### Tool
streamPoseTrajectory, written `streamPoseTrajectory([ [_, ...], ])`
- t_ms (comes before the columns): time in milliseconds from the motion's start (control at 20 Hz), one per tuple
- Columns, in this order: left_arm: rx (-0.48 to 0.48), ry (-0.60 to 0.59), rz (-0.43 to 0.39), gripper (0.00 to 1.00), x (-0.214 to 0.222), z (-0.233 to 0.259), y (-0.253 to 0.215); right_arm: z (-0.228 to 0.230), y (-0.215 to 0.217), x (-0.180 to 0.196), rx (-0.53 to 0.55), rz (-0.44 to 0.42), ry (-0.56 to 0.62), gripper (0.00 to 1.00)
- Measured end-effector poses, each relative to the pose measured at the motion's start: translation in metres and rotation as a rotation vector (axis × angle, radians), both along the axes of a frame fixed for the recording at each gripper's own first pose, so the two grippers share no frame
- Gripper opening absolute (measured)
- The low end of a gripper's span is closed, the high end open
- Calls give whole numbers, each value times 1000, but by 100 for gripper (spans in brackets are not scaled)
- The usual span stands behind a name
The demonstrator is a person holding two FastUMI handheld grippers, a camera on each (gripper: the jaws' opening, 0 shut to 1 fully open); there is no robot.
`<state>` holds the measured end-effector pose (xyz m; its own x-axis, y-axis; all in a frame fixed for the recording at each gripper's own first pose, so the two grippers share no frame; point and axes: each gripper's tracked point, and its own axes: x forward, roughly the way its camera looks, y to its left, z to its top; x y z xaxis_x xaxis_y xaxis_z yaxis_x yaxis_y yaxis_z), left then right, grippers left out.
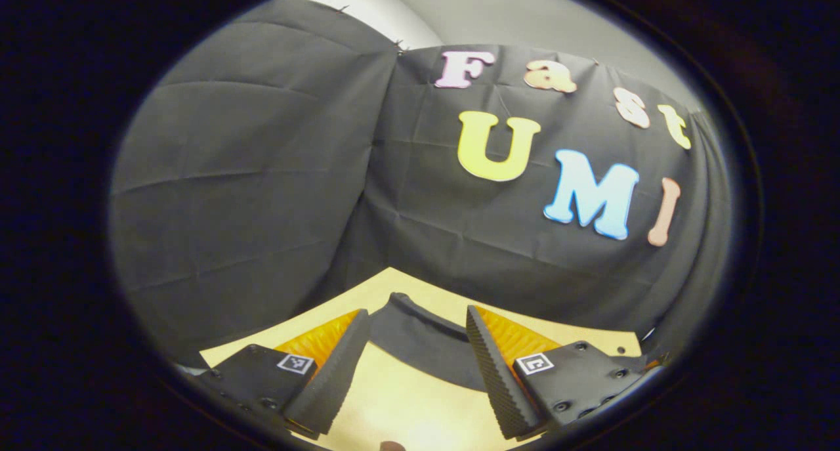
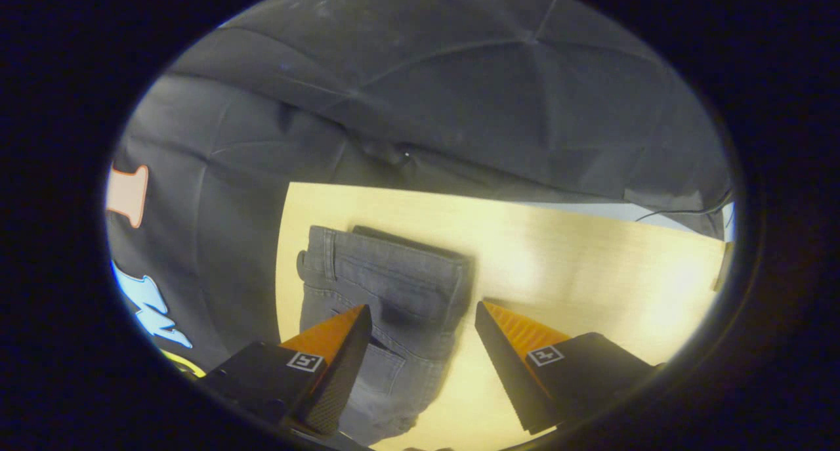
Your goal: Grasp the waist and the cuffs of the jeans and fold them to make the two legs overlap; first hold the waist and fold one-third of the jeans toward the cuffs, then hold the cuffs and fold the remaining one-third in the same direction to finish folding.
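**Both fingers spread, jeans folded on the surface**

Fingers of the left gripper [image 1: 417,365] stand wide apart with nothing between them, each black base carrying a small square coded marker, no readable words. Just beyond them a dark curved edge of the jeans [image 1: 426,343] lies on the pale wooden surface [image 1: 407,398]. In the right gripper view, the right gripper [image 2: 420,362] is likewise spread and empty, with similar markers on it. The grey jeans [image 2: 387,287] lie folded on the surface [image 2: 590,267], waistband towards the black cloth wall [image 2: 459,77]; no brand label is legible.
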<state>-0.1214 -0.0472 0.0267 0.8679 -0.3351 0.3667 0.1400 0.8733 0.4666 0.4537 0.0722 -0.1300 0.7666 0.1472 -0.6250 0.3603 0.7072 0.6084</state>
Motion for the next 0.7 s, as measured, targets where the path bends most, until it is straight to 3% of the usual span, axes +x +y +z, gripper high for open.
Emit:
streamPoseTrajectory([
  [150,-66,34,-19,96,-7,4,1,-3,0,9,44,-10,-16,87],
  [200,-87,40,-19,96,-7,5,7,-3,-3,8,78,2,-32,70],
  [250,-106,47,-11,96,-6,3,14,-6,-7,9,110,1,-32,65],
  [300,-123,53,1,96,-5,1,24,-3,-6,10,135,2,-42,47],
  [350,-142,61,14,96,-1,0,33,-2,-7,10,134,11,-51,39],
  [450,-177,86,31,96,3,-2,45,-3,-12,6,60,24,-44,27],
  [550,-198,103,19,96,6,-2,46,-2,-23,-3,-61,40,-34,25],
  [700,-183,131,6,96,18,-5,31,20,-67,-24,-335,13,-63,24],
])
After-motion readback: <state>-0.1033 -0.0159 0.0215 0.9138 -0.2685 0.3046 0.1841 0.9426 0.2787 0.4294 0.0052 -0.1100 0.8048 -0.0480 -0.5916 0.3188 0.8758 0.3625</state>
